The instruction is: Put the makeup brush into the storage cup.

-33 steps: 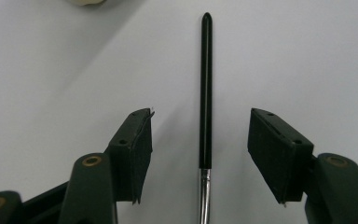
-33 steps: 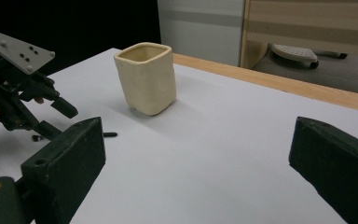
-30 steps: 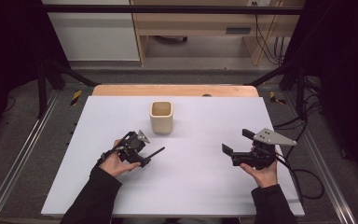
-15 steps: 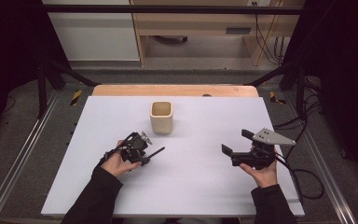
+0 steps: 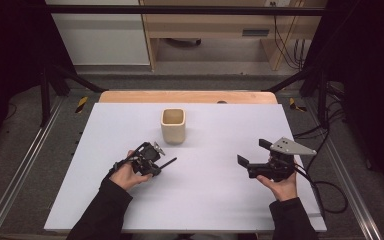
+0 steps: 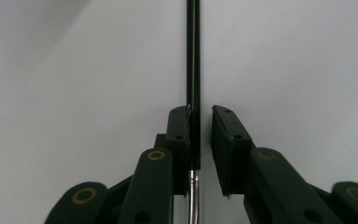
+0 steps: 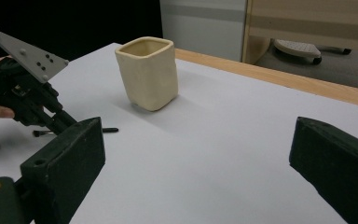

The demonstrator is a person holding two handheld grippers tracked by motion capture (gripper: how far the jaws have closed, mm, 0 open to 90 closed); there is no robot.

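Left hand-held gripper (image 5: 166, 163) has its jaws nearly closed around a thin black brush with a silver ferrule (image 6: 194, 70); one pad touches, firm clamping unclear. The brush's long axis points right-forward; the cream square ceramic cup (image 5: 173, 125) stands just beyond. Right hand-held gripper (image 5: 243, 161) gapes wide, empty.

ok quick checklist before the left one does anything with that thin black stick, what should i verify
1. Stick between the jaws: ok. In the left gripper view the thin black stick runs up between the jaws of the left hand-held gripper.
2. Firm clamp: cannot tell. The stick lies against one jaw, with a gap to the other.
3. Cup upright with its mouth open: ok. The cream cup stands on the white table.
4. Path to the cup: ok. Only bare table lies between stick tip and cup.
5. Right hand-held gripper out of the way: ok. It is open and holds nothing, off to the side.
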